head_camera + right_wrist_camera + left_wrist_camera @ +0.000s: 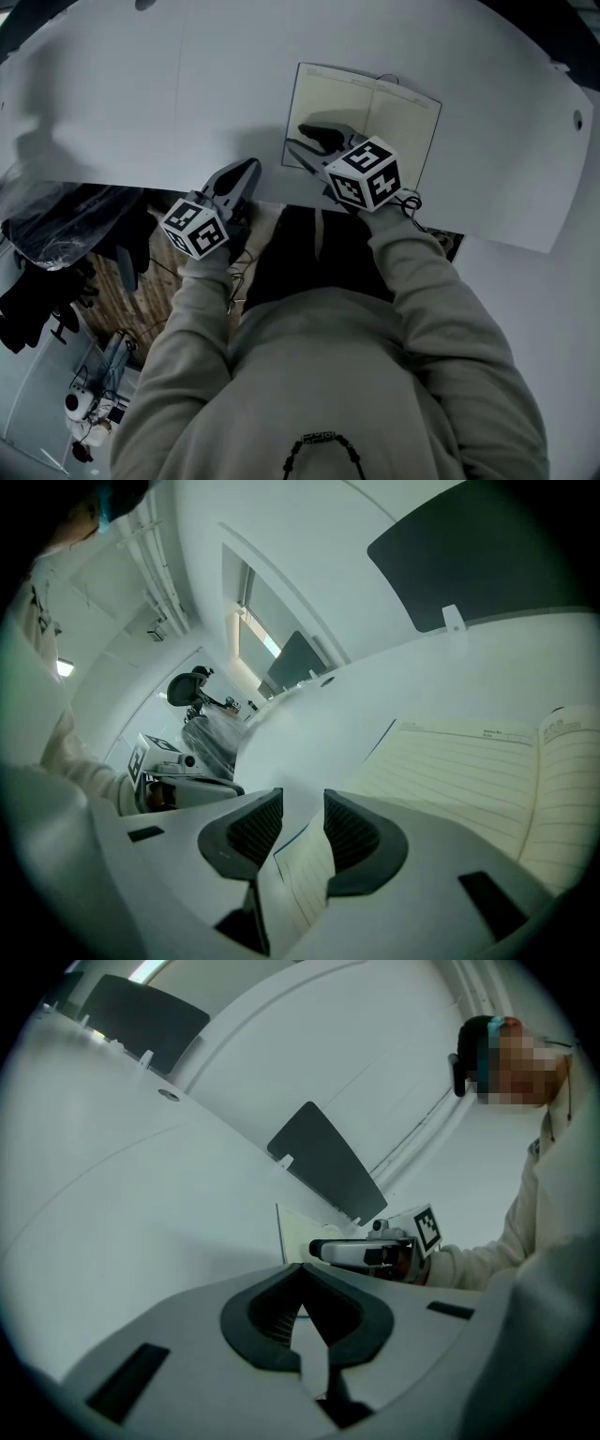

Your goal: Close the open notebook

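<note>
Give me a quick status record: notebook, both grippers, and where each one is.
notebook: open, lying flat on the white table, lined pages up
right gripper: jaws apart, near corner of the left page showing in the gap
left gripper: jaws together, empty, at the table's near edge, left of the notebook
task: notebook not yet closed

The worktop point(141, 103) lies open left of and beyond the notebook point(398, 117), giving passage there. The right tool point(302, 141), jaws apart, covers the notebook's near-left corner. The left tool point(249, 169), jaws together, sits at the worktop's near edge just left of it, leaving a narrow gap. A dark panel point(323, 1162) stands upright beyond the notebook.
</note>
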The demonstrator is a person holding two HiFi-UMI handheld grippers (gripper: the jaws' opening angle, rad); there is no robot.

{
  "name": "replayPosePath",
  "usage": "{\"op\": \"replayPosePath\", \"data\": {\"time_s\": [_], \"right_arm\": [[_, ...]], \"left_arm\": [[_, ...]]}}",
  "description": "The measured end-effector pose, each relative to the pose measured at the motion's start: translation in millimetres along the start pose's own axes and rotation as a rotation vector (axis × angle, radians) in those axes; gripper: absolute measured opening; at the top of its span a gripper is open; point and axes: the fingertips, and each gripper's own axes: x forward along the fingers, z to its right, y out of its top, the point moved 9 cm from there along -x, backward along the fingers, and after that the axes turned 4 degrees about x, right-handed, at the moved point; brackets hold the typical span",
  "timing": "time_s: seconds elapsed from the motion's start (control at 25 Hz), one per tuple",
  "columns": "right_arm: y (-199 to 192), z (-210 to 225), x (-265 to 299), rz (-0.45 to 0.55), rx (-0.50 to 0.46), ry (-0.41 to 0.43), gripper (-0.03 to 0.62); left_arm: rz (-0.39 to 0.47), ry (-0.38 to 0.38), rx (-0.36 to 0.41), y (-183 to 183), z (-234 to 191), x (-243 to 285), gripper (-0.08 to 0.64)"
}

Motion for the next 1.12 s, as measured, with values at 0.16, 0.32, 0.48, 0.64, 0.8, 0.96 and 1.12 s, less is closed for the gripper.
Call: {"op": "replayPosePath", "data": {"time_s": [0.16,0.32,0.48,0.64,0.8,0.96,1.12], "right_arm": [[-1.8,1.9,3.1,-0.017,-0.016,-0.008,0.138],[-3.7,0.5,5.0,-0.028,-0.04,-0.019,0.138],[-1.7,1.5,4.3,-0.014,-0.009,-0.015,0.138],[-1.5,3.0,1.7,0.002,0.016,0.002,0.138],[0.9,1.5,1.0,0.012,0.017,0.0,0.138],[0.6,-2.5,-1.8,0.025,0.019,0.011,0.138],[0.5,-10.5,-6.2,0.035,0.003,0.008,0.139]], "left_arm": [[-0.007,0.0,-0.007,-4.0,-1.5,1.0,0.002],[-0.013,0.0,-0.015,-8.9,-3.2,1.2,0.002],[-0.014,-0.003,-0.016,-8.4,-4.8,-1.0,0.002],[0.028,-0.009,-0.05,-2.8,-3.6,-3.2,0.002],[0.048,-0.04,-0.037,6.9,6.4,1.5,0.002],[0.05,-0.067,-0.015,10.3,16.3,7.4,0.002],[0.041,-0.084,-0.003,7.1,26.4,6.9,0.002]]}}
